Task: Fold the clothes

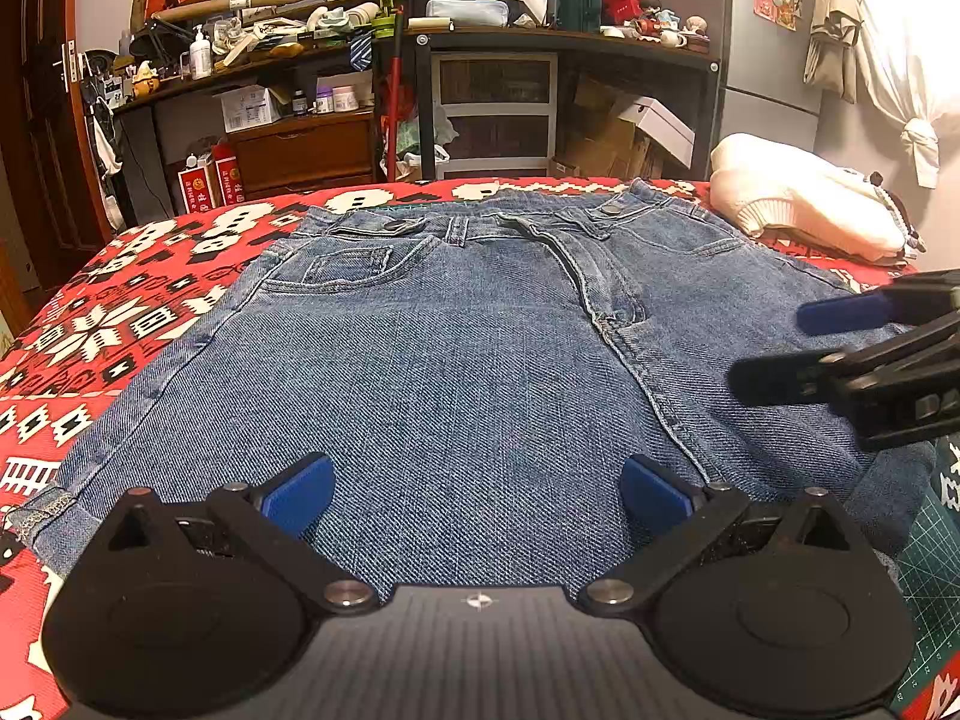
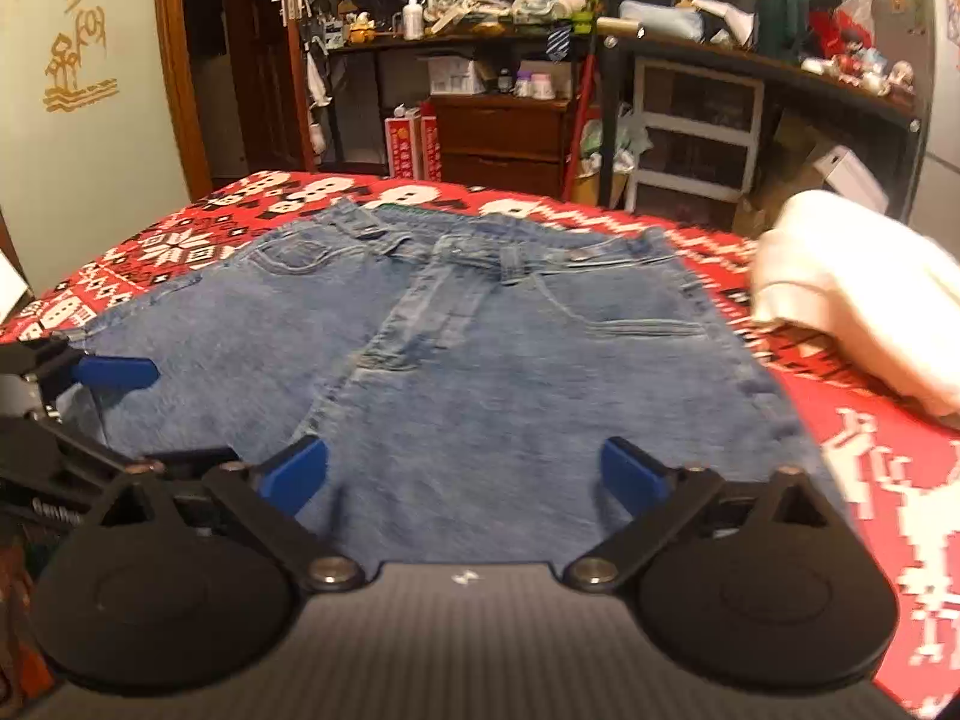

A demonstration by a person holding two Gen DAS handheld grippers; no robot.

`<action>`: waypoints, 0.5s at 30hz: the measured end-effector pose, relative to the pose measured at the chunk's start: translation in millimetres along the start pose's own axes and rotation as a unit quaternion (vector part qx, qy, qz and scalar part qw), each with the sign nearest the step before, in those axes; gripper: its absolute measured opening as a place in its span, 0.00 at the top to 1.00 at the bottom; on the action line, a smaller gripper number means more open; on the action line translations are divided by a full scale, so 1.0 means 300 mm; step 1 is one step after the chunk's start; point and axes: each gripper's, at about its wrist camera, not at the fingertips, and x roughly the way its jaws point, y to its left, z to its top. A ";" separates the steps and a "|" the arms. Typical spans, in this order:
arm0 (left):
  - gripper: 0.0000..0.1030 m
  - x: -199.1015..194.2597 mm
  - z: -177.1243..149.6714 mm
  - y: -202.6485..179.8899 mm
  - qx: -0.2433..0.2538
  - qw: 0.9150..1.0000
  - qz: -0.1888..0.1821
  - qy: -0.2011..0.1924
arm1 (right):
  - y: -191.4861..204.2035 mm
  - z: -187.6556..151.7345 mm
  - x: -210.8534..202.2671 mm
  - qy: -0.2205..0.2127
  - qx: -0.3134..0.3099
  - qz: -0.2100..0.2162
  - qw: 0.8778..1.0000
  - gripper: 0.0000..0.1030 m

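A pair of blue jeans (image 1: pixel 468 348) lies flat, front side up, on a bed covered with a red, white and black patterned blanket (image 1: pixel 138 306), waistband toward the far edge. The left gripper (image 1: pixel 477 495) hangs low over the near part of the denim, its blue-padded fingers spread wide and holding nothing. The right gripper (image 2: pixel 465 477) is likewise wide open and empty above the fabric, and it also shows at the right edge of the left wrist view. A folded cream sweater (image 1: pixel 810 204) rests on the blanket just beside the jeans' right hip. Beyond the bed stand cluttered shelves (image 1: pixel 282 36) and a set of plastic drawers (image 1: pixel 495 114). Red boxes (image 1: pixel 210 183) on the floor carry printing too small to read; lettering on the left gripper's body in the right wrist view is partly cut off.
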 end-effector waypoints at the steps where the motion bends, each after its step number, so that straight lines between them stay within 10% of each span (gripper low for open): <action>1: 0.00 0.000 0.000 0.000 0.000 1.000 0.000 0.000 | 0.011 0.002 0.013 0.003 -0.003 0.001 1.000 0.19; 4: 0.00 0.000 0.000 0.000 0.000 1.000 0.000 0.000 | 0.027 -0.016 0.013 0.010 -0.015 0.000 1.000 0.41; 15: 0.00 0.000 -0.001 -0.001 0.000 1.000 0.000 -0.001 | 0.034 -0.130 -0.088 0.018 -0.043 0.003 0.999 0.42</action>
